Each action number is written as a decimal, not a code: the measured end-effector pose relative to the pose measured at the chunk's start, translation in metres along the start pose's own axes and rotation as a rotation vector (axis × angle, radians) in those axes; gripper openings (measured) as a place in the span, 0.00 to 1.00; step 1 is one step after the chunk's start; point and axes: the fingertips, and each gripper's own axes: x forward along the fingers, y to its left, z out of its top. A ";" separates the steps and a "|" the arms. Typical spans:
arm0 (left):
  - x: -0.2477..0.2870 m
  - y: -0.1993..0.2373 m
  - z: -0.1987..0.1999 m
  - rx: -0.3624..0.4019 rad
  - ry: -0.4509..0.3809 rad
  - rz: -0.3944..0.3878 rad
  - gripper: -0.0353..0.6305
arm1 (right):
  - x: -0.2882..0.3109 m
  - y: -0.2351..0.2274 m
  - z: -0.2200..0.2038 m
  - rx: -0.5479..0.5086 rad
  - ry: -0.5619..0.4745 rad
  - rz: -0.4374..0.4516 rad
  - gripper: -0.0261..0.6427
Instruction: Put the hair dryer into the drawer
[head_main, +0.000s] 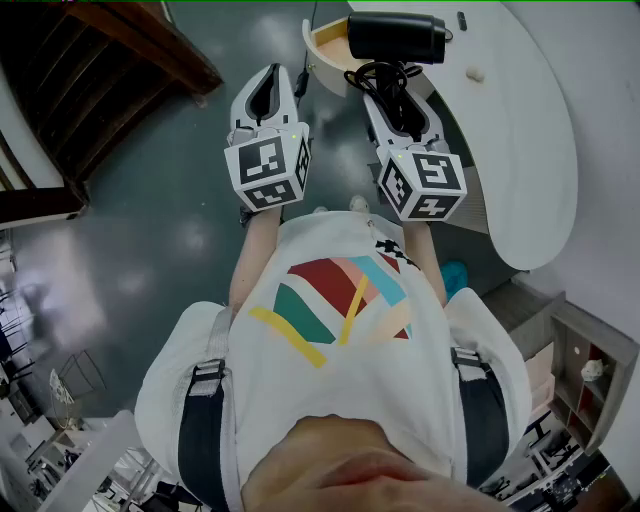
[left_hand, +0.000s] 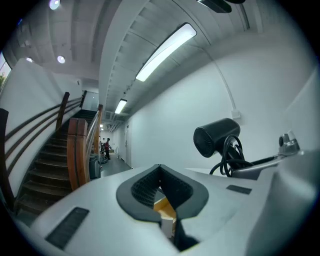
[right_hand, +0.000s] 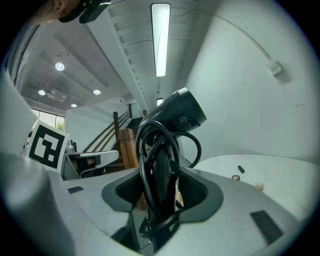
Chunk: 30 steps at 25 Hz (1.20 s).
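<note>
The black hair dryer (head_main: 395, 38) has its cord wound round the handle. My right gripper (head_main: 385, 88) is shut on that handle and holds the dryer in the air, barrel lying across, over the open drawer (head_main: 328, 42). The drawer has a pale wooden inside and juts from the white curved table (head_main: 520, 130). In the right gripper view the handle and cord (right_hand: 160, 180) fill the gap between the pads, and the barrel (right_hand: 175, 117) rises above. My left gripper (head_main: 270, 85) hangs level beside it on the left, its pads (left_hand: 150, 187) meeting on nothing. The dryer (left_hand: 216, 137) shows to its right.
A wooden staircase (head_main: 120, 40) stands at the far left over a dark glossy floor (head_main: 150, 230). Small items (head_main: 476, 73) lie on the white tabletop. A low shelf unit (head_main: 585, 370) sits at the lower right. Distant people stand down a corridor (left_hand: 106, 147).
</note>
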 end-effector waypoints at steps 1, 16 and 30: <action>0.001 0.000 -0.001 -0.003 0.001 0.001 0.08 | 0.001 -0.001 -0.001 -0.001 0.000 -0.001 0.36; 0.024 0.000 -0.008 -0.021 0.022 0.061 0.08 | 0.015 -0.029 0.002 0.041 0.004 0.052 0.36; 0.030 0.013 -0.022 -0.055 0.019 0.224 0.08 | 0.015 -0.065 -0.003 0.004 0.017 0.133 0.36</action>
